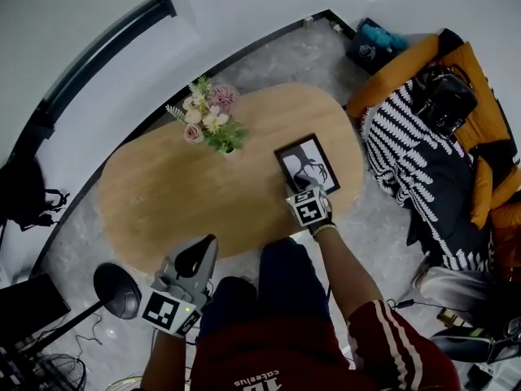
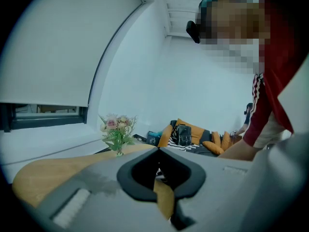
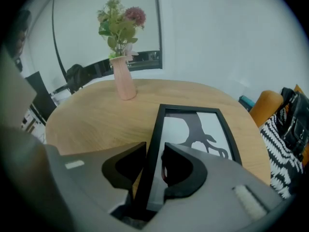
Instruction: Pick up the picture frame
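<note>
The picture frame is black with a dark figure on white, and it lies flat near the right end of the oval wooden table. My right gripper comes down on its near edge. In the right gripper view, the gripper has one jaw on each side of the left black border of the frame, and both press on it. My left gripper hangs off the table's near edge above the person's lap. In its own view the left gripper has its tips together and nothing between them.
A pink vase of flowers stands mid-table, behind and left of the frame, and shows as the vase in the right gripper view. An orange sofa with a striped blanket and a black bag sits to the right. A black lamp stands at lower left.
</note>
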The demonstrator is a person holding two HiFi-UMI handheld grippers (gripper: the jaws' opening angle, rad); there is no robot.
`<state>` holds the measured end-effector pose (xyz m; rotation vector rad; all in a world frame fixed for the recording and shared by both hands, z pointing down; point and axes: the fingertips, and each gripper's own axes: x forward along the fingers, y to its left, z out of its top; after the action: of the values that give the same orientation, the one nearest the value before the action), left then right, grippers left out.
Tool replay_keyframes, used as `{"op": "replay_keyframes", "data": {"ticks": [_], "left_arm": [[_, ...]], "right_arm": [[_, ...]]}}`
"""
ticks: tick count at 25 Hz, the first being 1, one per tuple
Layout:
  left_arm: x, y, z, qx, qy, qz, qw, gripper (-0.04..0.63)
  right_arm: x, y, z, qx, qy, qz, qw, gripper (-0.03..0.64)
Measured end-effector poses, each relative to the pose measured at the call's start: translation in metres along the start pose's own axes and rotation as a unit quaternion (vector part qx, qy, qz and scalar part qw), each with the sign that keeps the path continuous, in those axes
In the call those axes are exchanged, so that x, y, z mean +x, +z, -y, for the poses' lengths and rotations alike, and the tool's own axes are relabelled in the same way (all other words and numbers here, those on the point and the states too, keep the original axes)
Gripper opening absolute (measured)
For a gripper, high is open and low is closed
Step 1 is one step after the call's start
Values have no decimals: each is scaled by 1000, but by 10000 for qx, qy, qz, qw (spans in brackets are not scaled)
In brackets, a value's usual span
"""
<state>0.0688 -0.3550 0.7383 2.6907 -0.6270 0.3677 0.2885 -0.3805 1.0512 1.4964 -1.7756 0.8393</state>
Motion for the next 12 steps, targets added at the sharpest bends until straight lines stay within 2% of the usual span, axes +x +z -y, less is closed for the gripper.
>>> {"op": "replay_keyframes", "data": {"ticks": [5,12], "left_arm": [[3,3,1,-14,-13,19,10000,3],[-4,14,-5,20,96,99,9999,3]], "right_arm": [[0,1,-4,-411,-159,-61,9990,91],[0,0,-17,-564,-166,-58,9983,64]]}}
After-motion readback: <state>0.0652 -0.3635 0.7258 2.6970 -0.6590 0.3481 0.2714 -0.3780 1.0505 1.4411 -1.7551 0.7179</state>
